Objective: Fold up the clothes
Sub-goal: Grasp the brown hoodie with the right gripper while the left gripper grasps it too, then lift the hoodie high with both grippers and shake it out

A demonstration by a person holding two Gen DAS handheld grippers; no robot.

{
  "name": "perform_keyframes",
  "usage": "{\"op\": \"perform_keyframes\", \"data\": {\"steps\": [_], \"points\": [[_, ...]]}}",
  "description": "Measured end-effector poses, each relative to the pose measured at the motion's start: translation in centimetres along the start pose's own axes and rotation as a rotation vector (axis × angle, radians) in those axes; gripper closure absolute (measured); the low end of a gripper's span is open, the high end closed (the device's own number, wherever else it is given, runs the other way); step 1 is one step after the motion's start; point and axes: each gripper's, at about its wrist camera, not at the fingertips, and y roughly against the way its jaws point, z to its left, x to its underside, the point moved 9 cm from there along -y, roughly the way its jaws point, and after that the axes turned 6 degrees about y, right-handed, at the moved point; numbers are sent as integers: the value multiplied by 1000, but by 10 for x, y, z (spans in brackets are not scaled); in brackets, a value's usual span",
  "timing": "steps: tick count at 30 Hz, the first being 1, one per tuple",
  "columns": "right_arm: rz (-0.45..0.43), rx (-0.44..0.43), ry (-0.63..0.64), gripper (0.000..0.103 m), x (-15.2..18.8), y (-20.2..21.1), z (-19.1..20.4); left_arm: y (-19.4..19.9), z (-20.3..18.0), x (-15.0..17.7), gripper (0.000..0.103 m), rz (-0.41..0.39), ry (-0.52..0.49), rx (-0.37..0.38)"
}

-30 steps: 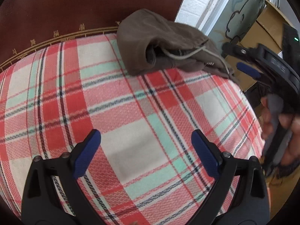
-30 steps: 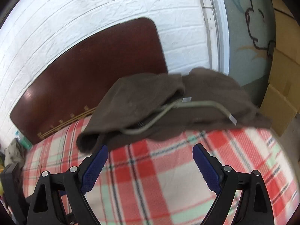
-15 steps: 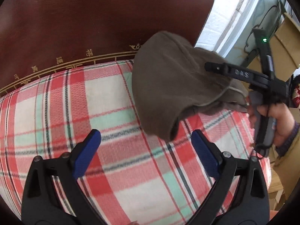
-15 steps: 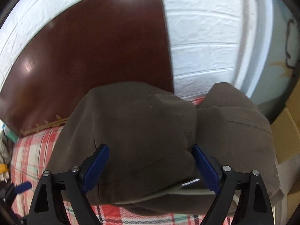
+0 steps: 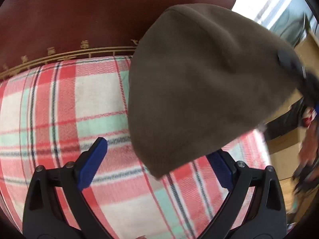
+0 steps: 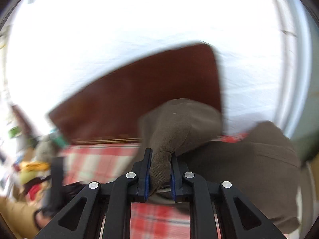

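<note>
A brown garment (image 5: 199, 83) hangs lifted above the red, white and mint plaid bed cover (image 5: 59, 103). In the right wrist view my right gripper (image 6: 159, 176) is shut on a bunched fold of the brown garment (image 6: 161, 169), and the rest of the cloth drapes to the right. My left gripper (image 5: 157, 165) is open and empty, low over the plaid cover, with the garment's lower edge hanging in front of its right finger (image 5: 221, 171). The right gripper (image 5: 307, 91) shows blurred at the garment's right edge in the left wrist view.
A dark red-brown headboard (image 5: 79, 16) with gold trim stands behind the bed against a white brick wall (image 6: 139, 29). Cardboard boxes (image 5: 289, 139) sit to the right of the bed. Blurred clutter (image 6: 30, 169) lies at the left in the right wrist view.
My right gripper has closed on the brown garment and lifted it off the bed toward the left gripper. The left gripper has stayed open and moved a little nearer the headboard.
</note>
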Motion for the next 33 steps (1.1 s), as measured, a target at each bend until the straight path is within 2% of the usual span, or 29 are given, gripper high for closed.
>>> {"op": "perform_keyframes", "data": {"steps": [3, 7, 10, 12, 13, 14, 16, 18, 20, 23, 25, 29, 31, 33], "points": [[59, -87, 70, 88, 26, 6, 49, 30, 7, 4, 5, -41, -14, -9], [246, -105, 194, 87, 90, -10, 88, 46, 19, 18, 5, -16, -25, -33], [391, -63, 231, 80, 129, -24, 86, 50, 13, 20, 5, 0, -34, -16], [449, -75, 142, 75, 140, -26, 71, 51, -1, 17, 5, -5, -61, 14], [437, -72, 93, 71, 136, -22, 62, 52, -9, 15, 5, -8, -74, 30], [417, -60, 50, 58, 131, -16, 52, 49, -15, 11, 5, -3, -65, 54], [358, -32, -41, 49, 117, -3, 31, 39, -25, 5, 5, 18, -51, 88], [278, -8, -129, 31, 96, 11, 8, 28, -27, -1, 5, 26, -50, 79], [217, 24, -195, 22, 79, 14, -16, 15, -24, -8, 5, 37, -15, 81], [135, -69, -358, 19, 60, -5, -49, -2, -17, -23, 5, 38, 46, 88], [119, -138, -424, 17, 51, -28, -62, -16, -13, -32, 5, 61, 92, 117], [188, -195, -559, 17, 55, -96, -82, -43, -13, -40, 5, 133, 138, 169], [182, -305, -628, 16, 54, -122, -79, -49, -18, -42, 6, 151, 144, 200], [167, -369, -663, 16, 51, -139, -76, -48, -26, -44, 6, 149, 144, 231]]}}
